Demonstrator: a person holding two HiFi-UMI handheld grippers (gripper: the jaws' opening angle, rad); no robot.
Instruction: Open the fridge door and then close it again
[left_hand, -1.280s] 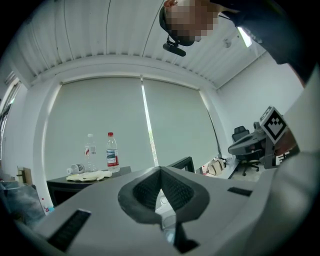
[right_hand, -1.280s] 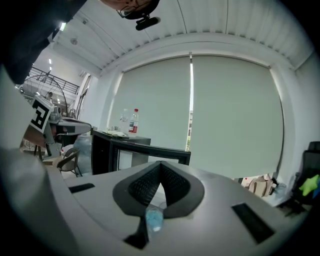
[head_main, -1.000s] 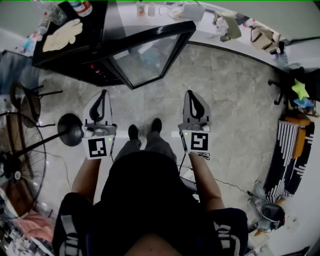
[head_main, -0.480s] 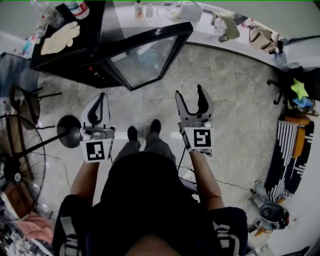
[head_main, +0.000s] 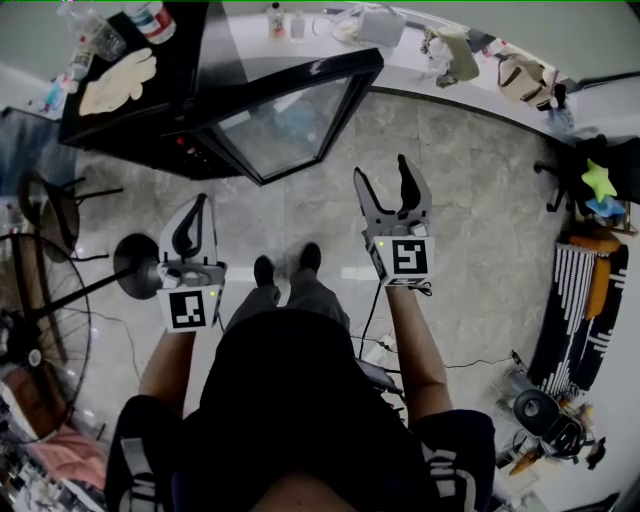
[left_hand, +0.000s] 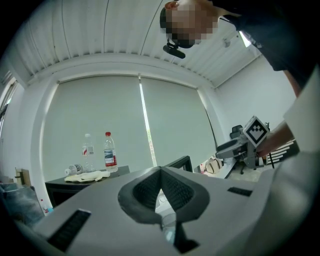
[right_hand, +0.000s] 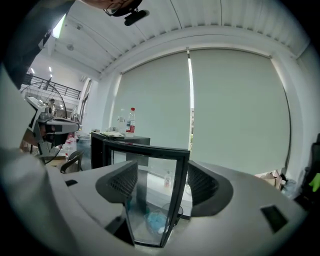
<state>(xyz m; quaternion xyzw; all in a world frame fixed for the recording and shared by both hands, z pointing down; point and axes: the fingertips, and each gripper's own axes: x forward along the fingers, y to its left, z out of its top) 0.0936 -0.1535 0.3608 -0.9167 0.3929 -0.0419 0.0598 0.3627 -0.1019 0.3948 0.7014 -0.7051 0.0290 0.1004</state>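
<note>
The black fridge (head_main: 150, 110) stands at the upper left of the head view, its glass door (head_main: 285, 120) swung out toward me. My right gripper (head_main: 383, 172) is held below the door's free edge, apart from it, its jaws opening with nothing in them. In the right gripper view the door's black frame (right_hand: 177, 195) shows ahead between the fingers (right_hand: 120, 185); the right gripper (right_hand: 162, 182) touches nothing. My left gripper (head_main: 200, 205) hangs shut and empty left of my feet. In the left gripper view, the left gripper (left_hand: 161, 185) faces the fridge (left_hand: 80, 187).
Bottles (head_main: 155, 15) and a pale cloth (head_main: 115, 80) lie on the fridge top. A standing fan (head_main: 40, 330) and a round black base (head_main: 140, 262) are at the left. A counter (head_main: 460, 50) with bags runs along the back. Cables (head_main: 440, 365) trail on the floor at right.
The right gripper's jaws have gone from shut to wide apart, and it has moved forward toward the open door. The left gripper stays shut and still.
</note>
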